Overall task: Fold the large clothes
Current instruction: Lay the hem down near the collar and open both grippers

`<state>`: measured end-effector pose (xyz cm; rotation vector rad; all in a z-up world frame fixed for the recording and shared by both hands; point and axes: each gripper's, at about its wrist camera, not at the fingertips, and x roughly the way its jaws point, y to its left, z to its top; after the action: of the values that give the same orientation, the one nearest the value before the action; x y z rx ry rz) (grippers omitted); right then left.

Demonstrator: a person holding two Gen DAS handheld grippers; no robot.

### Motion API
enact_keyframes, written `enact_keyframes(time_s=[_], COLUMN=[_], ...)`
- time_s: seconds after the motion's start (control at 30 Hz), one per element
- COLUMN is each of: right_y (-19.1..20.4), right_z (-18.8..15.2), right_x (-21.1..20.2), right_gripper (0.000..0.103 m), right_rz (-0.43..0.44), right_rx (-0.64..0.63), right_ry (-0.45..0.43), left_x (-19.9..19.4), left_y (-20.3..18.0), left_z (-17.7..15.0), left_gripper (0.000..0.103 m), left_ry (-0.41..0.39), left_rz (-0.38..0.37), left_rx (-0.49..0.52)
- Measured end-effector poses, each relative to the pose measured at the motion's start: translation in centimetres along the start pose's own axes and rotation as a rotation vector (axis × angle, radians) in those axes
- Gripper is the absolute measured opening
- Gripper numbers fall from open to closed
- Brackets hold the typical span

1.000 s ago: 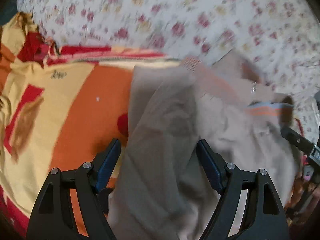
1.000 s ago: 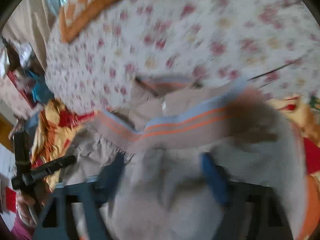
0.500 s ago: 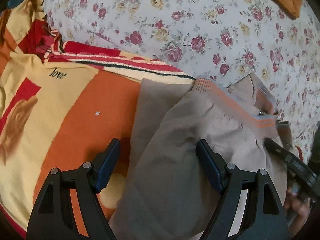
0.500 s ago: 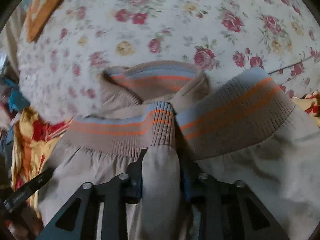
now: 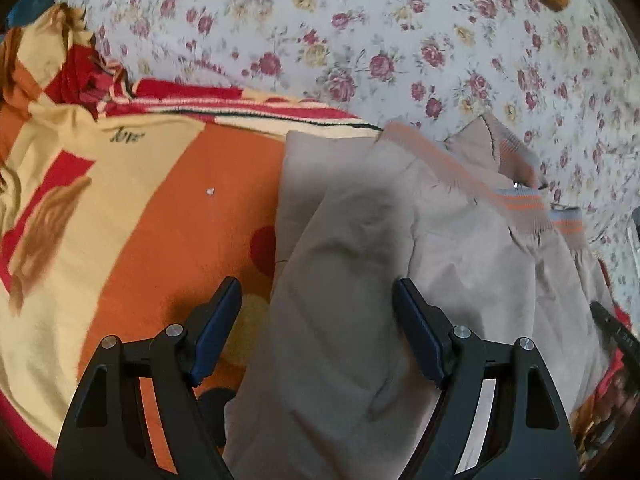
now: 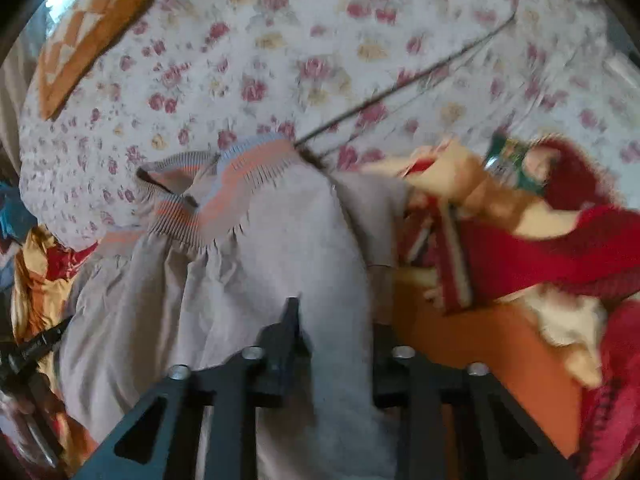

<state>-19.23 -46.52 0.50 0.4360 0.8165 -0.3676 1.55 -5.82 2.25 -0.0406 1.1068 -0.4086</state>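
Bed with rose-print sheet (image 5: 360, 40); on it lie an orange, yellow and red blanket (image 5: 132, 216), a beige garment (image 5: 360, 280) and an orange-patterned cushion (image 6: 88, 36).

The right gripper (image 6: 334, 344) pinches a fold of the gray jacket (image 6: 224, 288) between its two black fingers (image 6: 286, 340). The jacket's stretchy striped band (image 6: 240, 188) lies bunched up at the far end, gray with orange and blue lines. Under it is a white sheet with pink flowers (image 6: 280, 60). To the right lies a red, orange and yellow blanket (image 6: 520, 280). An orange pillow (image 6: 92, 28) sits far off at the top left.
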Motion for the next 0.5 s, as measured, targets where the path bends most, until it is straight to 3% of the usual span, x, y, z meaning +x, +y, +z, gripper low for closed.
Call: enact_keyframes(time_s=[0.03, 0.1, 0.23, 0.3, 0.37, 0.4, 0.5], right_y=[-0.6, -2.5, -1.8, -2.1, -2.6, -2.7, -2.3], right_z=[-0.2, -0.1, -0.6, -0.7, -1.8, -2.4, -4.2], right_x=[-0.7, -0.7, 1.2, -0.3, -2.5, -3.3, -5.4], right_gripper=[0.008, 0.008, 0.009, 0.02, 0.069, 0.074, 0.075], right_rz=[-0.009, -0.035, -0.048, -0.02, 0.067, 0.1, 0.114], right_rx=[0.005, 0.065, 0.046, 0.064, 0.107, 0.119, 0.076], right_ry=[-0.03, -0.044, 0.008, -0.013, -0.025, -0.036, -0.04], left_x=[-0.2, -1.0, -3.7, -5.6, -7.1, -7.5, -7.7], left_y=[0.2, 0.5, 1.3, 2.0, 2.7, 3.0, 4.2], left_z=[0.0, 0.1, -0.3, -1.2, -2.5, -3.2, -4.8], left_gripper=[0.079, 0.079, 0.079, 0.079, 0.079, 0.079, 0.079], left_ry=[0.004, 0.003, -0.003, -0.019, -0.019, -0.012, 0.029], left_rz=[-0.007, -0.016, -0.075, -0.115, -0.153, -0.172, -0.203], left_rx=[-0.013, -0.03, -0.039, -0.005, 0.051, 0.071, 0.096])
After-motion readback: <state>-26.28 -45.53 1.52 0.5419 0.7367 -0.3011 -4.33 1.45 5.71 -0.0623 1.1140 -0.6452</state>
